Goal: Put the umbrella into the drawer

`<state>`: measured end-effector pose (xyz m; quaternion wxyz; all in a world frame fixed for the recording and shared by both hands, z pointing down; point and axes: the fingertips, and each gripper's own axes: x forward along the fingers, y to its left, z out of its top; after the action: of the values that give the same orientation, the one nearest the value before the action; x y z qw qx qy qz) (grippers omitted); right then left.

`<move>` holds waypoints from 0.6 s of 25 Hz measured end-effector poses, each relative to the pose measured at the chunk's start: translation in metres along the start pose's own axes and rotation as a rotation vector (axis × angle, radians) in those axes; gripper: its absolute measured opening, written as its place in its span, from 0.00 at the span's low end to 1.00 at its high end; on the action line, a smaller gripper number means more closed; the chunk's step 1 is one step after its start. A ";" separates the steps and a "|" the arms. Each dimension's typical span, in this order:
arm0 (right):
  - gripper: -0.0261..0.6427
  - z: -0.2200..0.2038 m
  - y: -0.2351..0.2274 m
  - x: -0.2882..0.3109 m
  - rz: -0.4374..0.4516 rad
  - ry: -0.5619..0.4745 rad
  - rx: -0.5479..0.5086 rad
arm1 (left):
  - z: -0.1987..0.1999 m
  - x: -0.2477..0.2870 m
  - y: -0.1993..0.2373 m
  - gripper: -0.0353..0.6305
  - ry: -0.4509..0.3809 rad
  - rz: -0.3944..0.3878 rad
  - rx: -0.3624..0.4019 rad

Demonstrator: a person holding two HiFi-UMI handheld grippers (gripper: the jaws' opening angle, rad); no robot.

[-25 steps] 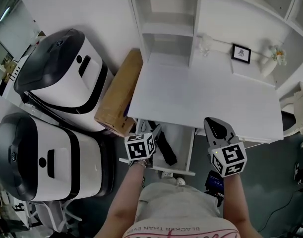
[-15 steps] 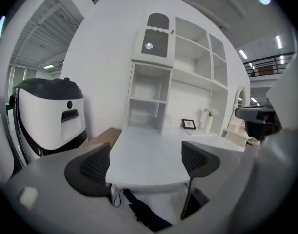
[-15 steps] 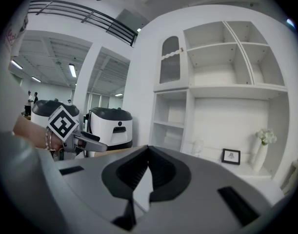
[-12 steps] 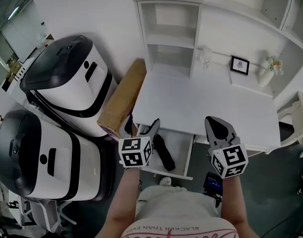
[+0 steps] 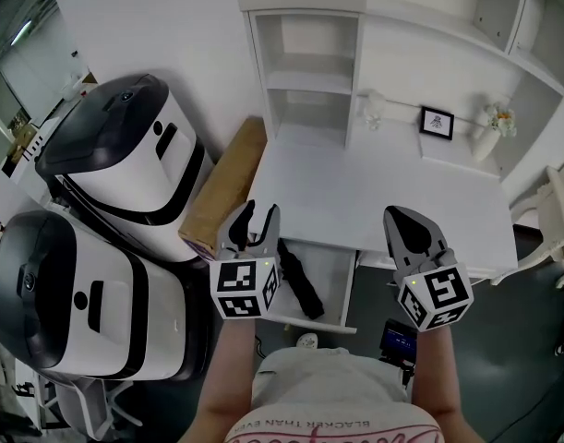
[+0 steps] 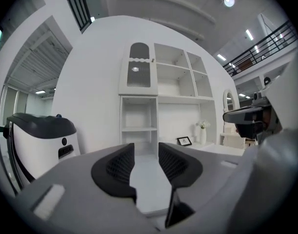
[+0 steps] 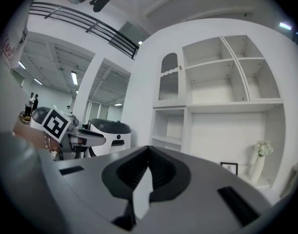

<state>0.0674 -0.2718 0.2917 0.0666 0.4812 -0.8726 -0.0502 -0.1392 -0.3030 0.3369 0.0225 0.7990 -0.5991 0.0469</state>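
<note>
A black folded umbrella [image 5: 298, 280] lies in the open white drawer [image 5: 348, 289] under the desk [image 5: 383, 192]. My left gripper [image 5: 256, 221] hangs above the drawer's left end, clear of the umbrella. Its jaws are closing, still apart, with nothing between them; in the left gripper view the left gripper [image 6: 145, 161] shows only desk through the gap. My right gripper [image 5: 403, 224] is held over the desk's front edge, right of the drawer. In the right gripper view the right gripper [image 7: 149, 152] has its pads meeting at the tips, empty.
Two large white-and-black machines [image 5: 125, 155] [image 5: 69, 293] stand at the left. A brown cardboard box [image 5: 226, 187] leans beside the desk. A shelf unit [image 5: 309, 63], a picture frame [image 5: 437, 122] and a vase [image 5: 489, 127] line the back. A white chair [image 5: 558, 210] is at the right.
Both grippers have risen. The left one lifted away from the drawer and its jaws narrowed; the umbrella stays lying in the drawer.
</note>
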 end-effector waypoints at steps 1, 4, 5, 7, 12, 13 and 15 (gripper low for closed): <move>0.05 0.004 0.000 -0.002 -0.003 -0.009 -0.002 | 0.004 -0.002 0.000 0.27 -0.013 0.002 0.014; 0.05 0.012 -0.002 -0.008 -0.016 -0.024 -0.018 | 0.019 -0.008 -0.002 0.13 -0.060 -0.001 0.038; 0.05 0.013 -0.003 -0.010 -0.021 -0.026 -0.021 | 0.024 -0.009 -0.003 0.09 -0.076 -0.005 0.040; 0.05 0.015 -0.005 -0.013 -0.029 -0.029 -0.025 | 0.034 -0.013 -0.007 0.07 -0.107 -0.019 0.039; 0.05 0.027 -0.011 -0.021 -0.051 -0.056 -0.043 | 0.069 -0.025 -0.015 0.07 -0.200 -0.043 0.076; 0.05 0.031 -0.012 -0.022 -0.055 -0.065 -0.046 | 0.075 -0.028 -0.016 0.07 -0.215 -0.048 0.086; 0.05 0.041 -0.012 -0.025 -0.059 -0.084 -0.051 | 0.088 -0.033 -0.019 0.07 -0.244 -0.060 0.109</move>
<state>0.0832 -0.2562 0.2479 0.0406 0.5021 -0.8586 -0.0948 -0.1259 -0.2746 0.2465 -0.0925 0.8164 -0.5698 -0.0190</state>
